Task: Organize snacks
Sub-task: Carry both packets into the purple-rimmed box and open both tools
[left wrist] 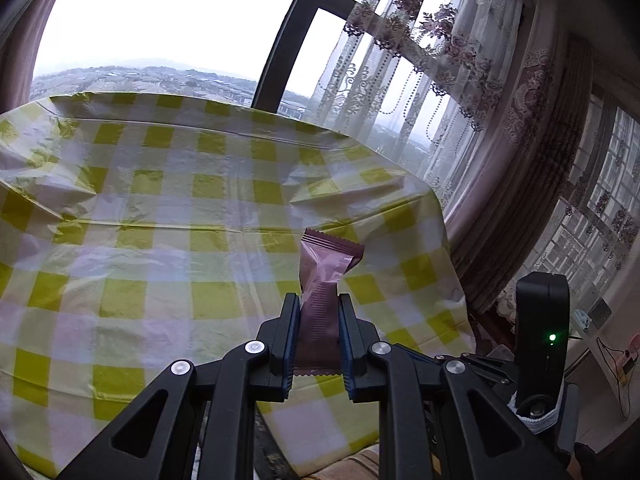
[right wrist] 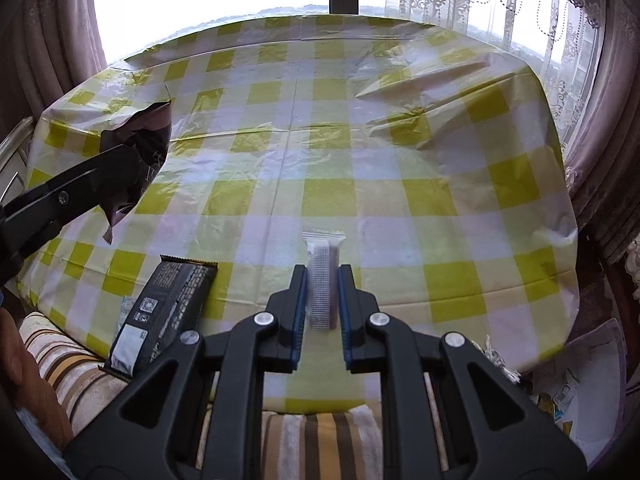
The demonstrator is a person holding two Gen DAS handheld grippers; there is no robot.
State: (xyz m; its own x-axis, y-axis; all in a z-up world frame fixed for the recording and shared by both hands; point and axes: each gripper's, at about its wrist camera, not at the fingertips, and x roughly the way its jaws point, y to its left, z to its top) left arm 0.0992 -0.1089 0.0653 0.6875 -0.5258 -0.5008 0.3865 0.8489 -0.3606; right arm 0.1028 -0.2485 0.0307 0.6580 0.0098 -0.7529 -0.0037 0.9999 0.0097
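My left gripper (left wrist: pixel 319 300) is shut on a maroon snack bar (left wrist: pixel 322 280) and holds it above the yellow-checked table (left wrist: pixel 160 200); the bar sticks out forward past the fingertips. The same gripper (right wrist: pixel 132 152) and its maroon bar (right wrist: pixel 138 148) show at the left of the right wrist view. My right gripper (right wrist: pixel 323 272) is shut on a white snack bar (right wrist: pixel 323 276), held upright above the table's (right wrist: pixel 360 140) front part. A black snack bar (right wrist: pixel 164 316) lies on the table's front left edge, partly overhanging.
A small pale-blue packet (right wrist: pixel 126 308) peeks from under the black bar. A striped cushion (right wrist: pixel 72 364) lies below the table's front edge. Curtains (left wrist: pixel 520 160) and a window stand behind and right of the table. A black device with a green light (left wrist: pixel 542 340) is at right.
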